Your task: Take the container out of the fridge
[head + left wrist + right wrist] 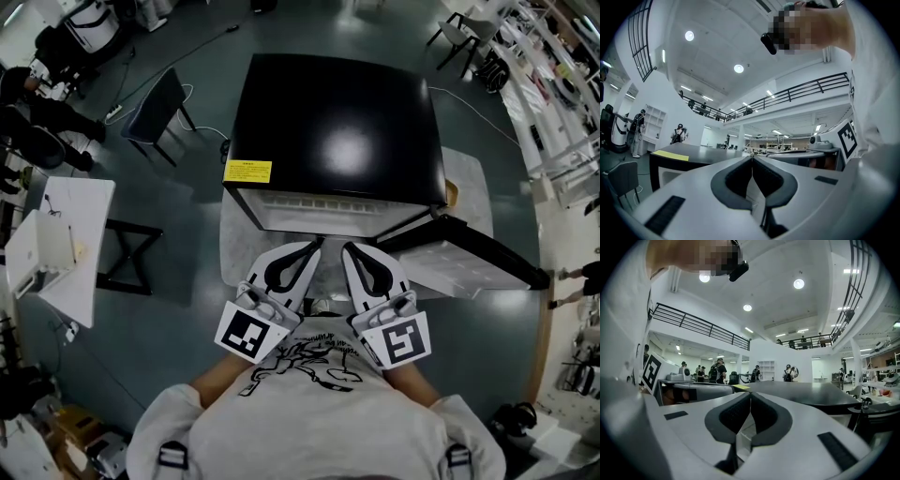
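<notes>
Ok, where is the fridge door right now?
In the head view the fridge door stands swung open at the right front of the black fridge, just right of the right hand-held gripper.

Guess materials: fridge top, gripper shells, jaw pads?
The fridge top is glossy black, likely painted metal or plastic; it mirrors a ceiling light as a soft glare. Shells of the left gripper and right gripper are matte white with no sheen, probably moulded or printed plastic. The pads are dark grey and finely textured, rubber or foam by look; can't tell which.
</notes>
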Tool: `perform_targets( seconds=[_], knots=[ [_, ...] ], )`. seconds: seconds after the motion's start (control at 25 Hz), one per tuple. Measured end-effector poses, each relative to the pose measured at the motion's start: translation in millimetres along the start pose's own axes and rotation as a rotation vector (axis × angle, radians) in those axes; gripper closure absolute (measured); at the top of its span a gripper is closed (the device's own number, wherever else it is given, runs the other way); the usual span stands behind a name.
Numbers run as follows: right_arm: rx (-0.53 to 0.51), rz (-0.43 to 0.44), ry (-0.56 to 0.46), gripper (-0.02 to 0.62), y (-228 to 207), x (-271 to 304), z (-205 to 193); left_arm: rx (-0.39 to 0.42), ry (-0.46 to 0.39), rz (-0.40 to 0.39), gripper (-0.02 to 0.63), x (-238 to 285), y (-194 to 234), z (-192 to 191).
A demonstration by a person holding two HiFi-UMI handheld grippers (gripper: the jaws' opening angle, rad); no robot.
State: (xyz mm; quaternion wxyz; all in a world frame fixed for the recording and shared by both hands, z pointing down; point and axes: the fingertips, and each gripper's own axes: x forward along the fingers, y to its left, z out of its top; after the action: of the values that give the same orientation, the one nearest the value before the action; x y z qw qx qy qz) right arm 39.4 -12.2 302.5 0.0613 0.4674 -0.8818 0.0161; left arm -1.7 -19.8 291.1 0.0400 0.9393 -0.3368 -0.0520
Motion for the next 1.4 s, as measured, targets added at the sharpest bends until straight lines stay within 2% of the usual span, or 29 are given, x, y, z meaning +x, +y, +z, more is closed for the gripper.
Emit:
perform_targets(
  seconds=[0.56,0.64,0.72,1.16,1.28,1.4],
  knots=[
    [-0.003,0.002,0.050,0.565,-27.1,-5.7,-24.3,0.019,0.063,0.065,0.585,15.9,-0.5,-23.7],
    [0.000,-0.003,0.059,0.565,-32.2,-4.4,-29.0,0.021,0.087,0.076,0.565,17.0,4.0,-29.7],
    [0.003,-0.010,0.066,0.565,-38.4,-2.8,-33.4,0.004,0.101,0.083,0.546,17.3,9.3,-36.3],
    [0.008,-0.071,0.120,0.531,-71.0,12.2,-62.1,-0.017,0.161,0.126,0.540,28.5,36.2,-64.7],
    [-0.034,-0.092,0.144,0.531,-77.6,21.3,-76.1,-0.045,0.181,0.125,0.540,33.7,46.1,-81.6],
    [-0.027,-0.105,0.169,0.531,-83.3,30.0,-93.7,-0.057,0.211,0.139,0.538,36.5,56.1,-100.5]
  ],
)
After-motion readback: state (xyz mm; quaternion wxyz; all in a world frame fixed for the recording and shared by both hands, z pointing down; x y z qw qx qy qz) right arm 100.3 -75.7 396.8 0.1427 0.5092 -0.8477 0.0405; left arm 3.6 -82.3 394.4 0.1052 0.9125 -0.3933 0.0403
